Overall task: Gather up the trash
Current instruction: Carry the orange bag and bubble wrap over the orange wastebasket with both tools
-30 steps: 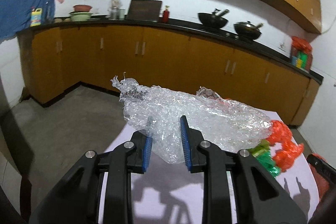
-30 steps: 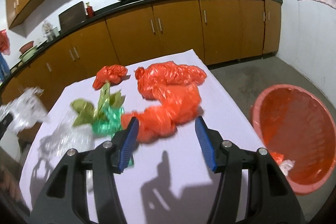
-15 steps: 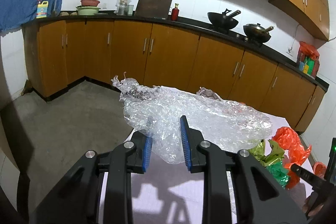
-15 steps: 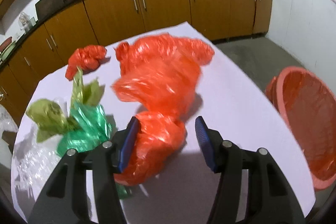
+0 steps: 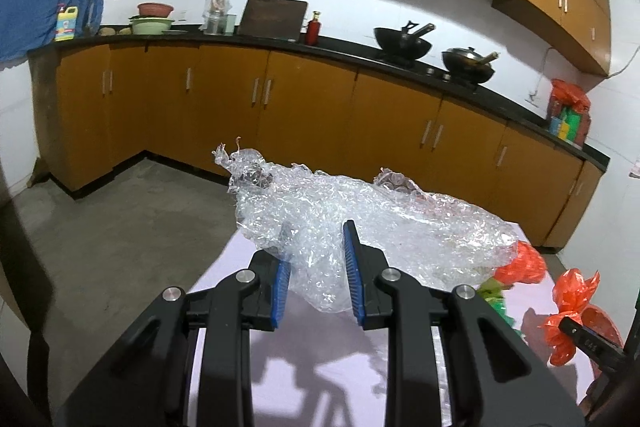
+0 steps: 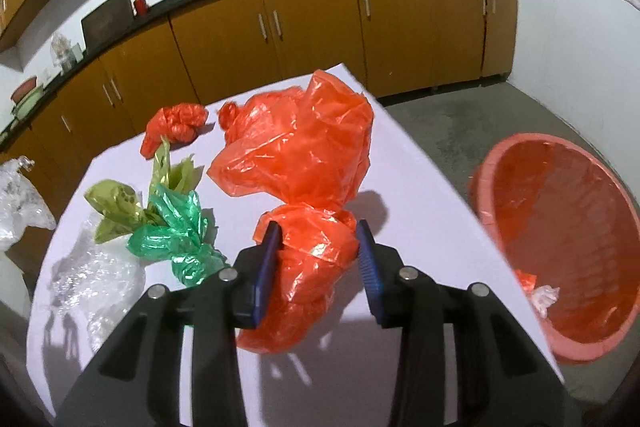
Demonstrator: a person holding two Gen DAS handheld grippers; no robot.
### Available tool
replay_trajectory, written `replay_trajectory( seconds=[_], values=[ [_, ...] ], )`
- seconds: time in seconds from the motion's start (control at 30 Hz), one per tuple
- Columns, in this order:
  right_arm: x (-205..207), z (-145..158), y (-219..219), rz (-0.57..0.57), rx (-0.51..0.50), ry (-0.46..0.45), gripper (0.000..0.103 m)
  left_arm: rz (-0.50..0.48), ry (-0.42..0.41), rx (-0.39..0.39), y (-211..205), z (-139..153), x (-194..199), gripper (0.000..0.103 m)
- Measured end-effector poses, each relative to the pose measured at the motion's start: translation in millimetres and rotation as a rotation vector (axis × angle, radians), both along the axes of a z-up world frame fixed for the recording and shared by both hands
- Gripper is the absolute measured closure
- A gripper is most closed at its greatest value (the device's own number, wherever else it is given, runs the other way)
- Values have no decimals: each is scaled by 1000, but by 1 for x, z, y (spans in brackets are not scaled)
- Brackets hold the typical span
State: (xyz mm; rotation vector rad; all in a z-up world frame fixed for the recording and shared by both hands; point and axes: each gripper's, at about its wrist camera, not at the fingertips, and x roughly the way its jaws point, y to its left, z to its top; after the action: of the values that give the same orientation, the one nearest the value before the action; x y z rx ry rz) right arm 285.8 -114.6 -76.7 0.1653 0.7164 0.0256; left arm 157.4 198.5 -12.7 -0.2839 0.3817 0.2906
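My left gripper [image 5: 316,267] is shut on a crumpled clear plastic wrap [image 5: 392,223], held above the near-left end of the lilac table [image 5: 320,367]. In the right wrist view that wrap [image 6: 16,203] shows at the left edge. My right gripper [image 6: 318,247] is closing on the lower lobe of a big orange plastic bag [image 6: 304,155]. Both blue pads touch the bag, and its upper part stands bunched up on the table [image 6: 420,195]. A red basin [image 6: 560,227] with a few scraps inside sits on the floor to the right of the table.
A small red bag [image 6: 176,123], a yellow-green bag [image 6: 116,203], a green bag [image 6: 176,231] and another clear wrap [image 6: 96,279] lie on the table's left half. Brown cabinets [image 5: 304,107] with woks on the counter run along the far wall. Grey concrete floor surrounds the table.
My right gripper came forward and down over the orange bag, and its jaws narrowed onto it. The bag now stands bunched higher. The left gripper kept its hold on the clear wrap.
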Motion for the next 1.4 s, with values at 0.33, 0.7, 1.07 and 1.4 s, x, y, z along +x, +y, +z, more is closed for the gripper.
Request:
replay_trajectory(
  seconds=[0.33,0.7,1.07,1.4],
  values=[
    [-49,32,-48,-61,28,-78,65,-115,-11,-12,-47,10,-4,77],
    [-97,52,-110,-169,33,-139,65,-247,-16,-23,-107,16,-2,77],
    [-125,62,-165,-262,-4,-186,65,-420,-11,-38,-193,18,12,77],
    [-131,64,-204,-280,-38,-207,65,-522,17,-44,-268,12,22,77]
  ],
)
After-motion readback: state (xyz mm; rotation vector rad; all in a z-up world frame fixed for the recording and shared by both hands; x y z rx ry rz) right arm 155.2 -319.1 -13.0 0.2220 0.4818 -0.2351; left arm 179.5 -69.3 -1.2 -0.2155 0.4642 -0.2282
